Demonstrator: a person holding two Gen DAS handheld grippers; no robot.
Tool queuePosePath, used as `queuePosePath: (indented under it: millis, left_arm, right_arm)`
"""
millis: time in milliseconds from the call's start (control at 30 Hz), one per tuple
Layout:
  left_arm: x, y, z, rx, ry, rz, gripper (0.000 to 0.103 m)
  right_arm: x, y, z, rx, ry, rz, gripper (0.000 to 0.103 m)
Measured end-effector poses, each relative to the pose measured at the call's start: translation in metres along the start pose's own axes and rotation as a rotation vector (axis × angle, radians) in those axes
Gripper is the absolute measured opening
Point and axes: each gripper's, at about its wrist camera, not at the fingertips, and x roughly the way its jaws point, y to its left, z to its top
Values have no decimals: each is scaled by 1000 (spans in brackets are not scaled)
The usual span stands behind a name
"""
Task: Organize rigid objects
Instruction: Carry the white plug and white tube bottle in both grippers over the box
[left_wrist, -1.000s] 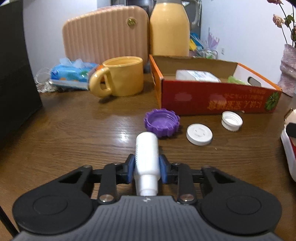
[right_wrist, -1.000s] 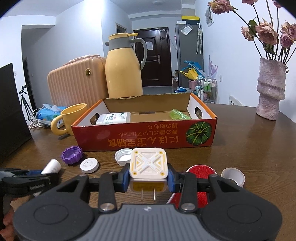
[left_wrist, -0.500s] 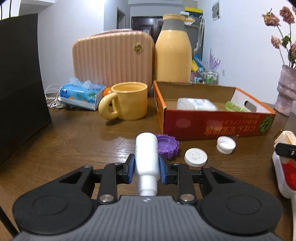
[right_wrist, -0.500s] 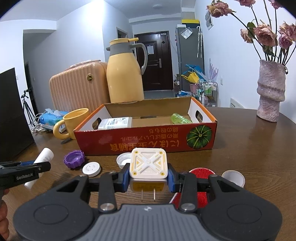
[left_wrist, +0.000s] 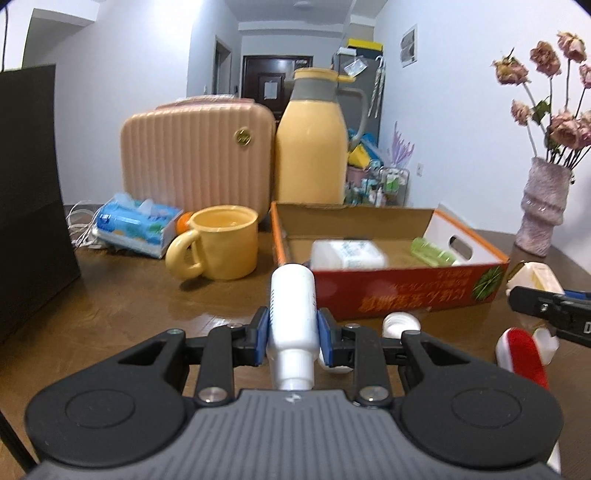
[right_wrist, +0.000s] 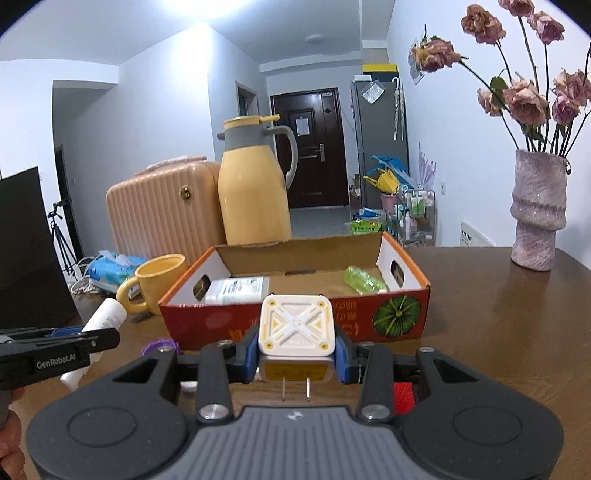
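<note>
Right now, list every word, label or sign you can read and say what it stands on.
"GenRobot.AI": on the side of the left tongs.
Yellow print on the red cardboard box front: upside down, not readable.
Label on the white container inside the box: too small.
Yellow sticker on the white plug adapter: too blurred.

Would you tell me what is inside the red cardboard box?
Inside the red cardboard box lie a white container at its left end and a green bottle toward the right; the front wall hides the floor nearest us.

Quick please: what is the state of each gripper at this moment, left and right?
Left gripper: closed on the white bottle.
Right gripper: closed on the white plug adapter.
</note>
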Motion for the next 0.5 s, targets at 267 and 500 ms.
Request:
queuePosePath:
  millis: [267, 500]
  left_arm:
    - [-3, -18, 24, -5, -47, -39, 28]
    - [2, -27, 45, -26, -82, -60, 28]
  right_arm:
    - [3, 0, 21, 1, -30, -16, 38]
    - [14, -3, 40, 11, -54, -24, 38]
